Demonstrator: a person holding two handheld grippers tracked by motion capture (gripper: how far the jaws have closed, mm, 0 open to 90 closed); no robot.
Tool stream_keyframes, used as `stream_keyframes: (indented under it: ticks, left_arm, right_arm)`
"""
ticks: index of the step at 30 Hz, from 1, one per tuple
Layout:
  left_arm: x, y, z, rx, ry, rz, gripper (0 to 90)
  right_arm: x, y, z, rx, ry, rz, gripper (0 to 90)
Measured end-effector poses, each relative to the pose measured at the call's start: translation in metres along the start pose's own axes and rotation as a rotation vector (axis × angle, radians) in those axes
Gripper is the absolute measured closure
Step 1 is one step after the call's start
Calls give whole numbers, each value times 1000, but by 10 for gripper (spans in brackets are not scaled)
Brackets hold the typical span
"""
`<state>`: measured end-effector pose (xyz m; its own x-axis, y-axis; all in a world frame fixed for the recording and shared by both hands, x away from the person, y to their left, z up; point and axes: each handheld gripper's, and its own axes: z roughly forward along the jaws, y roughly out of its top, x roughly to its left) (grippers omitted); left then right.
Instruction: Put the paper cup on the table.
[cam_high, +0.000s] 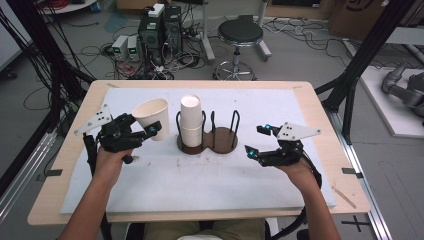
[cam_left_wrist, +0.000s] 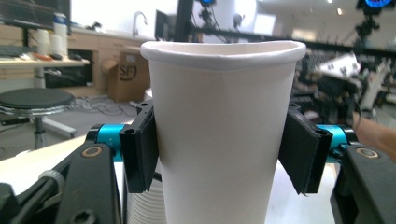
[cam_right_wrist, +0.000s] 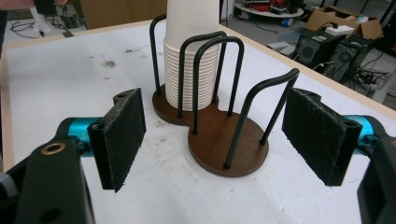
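Lab floor with cables and a stool behind a white-covered table. Left gripper raised off table, jaws clamped on a single paper cup, forearm angled in from below. Right gripper low beside the cup holder, jaws spread wide, empty. Cup stack sits in holder's left ring.

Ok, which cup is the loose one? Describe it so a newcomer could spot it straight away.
Start at the dark brown two-ring wooden cup holder in the middle of the white-covered table. Left of it, the left tongs hold a single white paper cup clear of the table, mouth up. Unlike the nested white stack inside the holder's wire loops, it stands alone.
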<state>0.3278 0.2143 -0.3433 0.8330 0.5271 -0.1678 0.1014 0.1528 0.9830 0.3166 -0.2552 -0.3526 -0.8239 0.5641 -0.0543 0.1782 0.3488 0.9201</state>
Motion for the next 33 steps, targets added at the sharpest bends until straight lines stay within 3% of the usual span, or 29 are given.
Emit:
stream_keyframes:
  ticks: [6, 11, 17, 20, 23, 33]
  left_arm:
    - [11, -1, -6, -29, 26, -9, 366]
    - [25, -3, -9, -40, 90, -5, 365]
    - [44, -7, -15, -36, 181, 70, 358]
    - [54, -12, -17, -29, 220, 83, 355]
    - [65, -19, -16, -3, 261, 71, 348]
    - [92, -43, -9, 166, 351, 7, 338]
  right_arm:
    - [-2, -1, -1, 2, -4, 0, 219]
    - [-3, -2, -3, 1, -14, 8, 219]
    - [-6, -4, -4, 2, -25, 10, 219]
    - [-8, -5, -3, 3, -29, 9, 219]
    - [-9, -6, -2, 3, -32, 16, 219]
    - [-8, -8, -1, 16, -33, 19, 219]
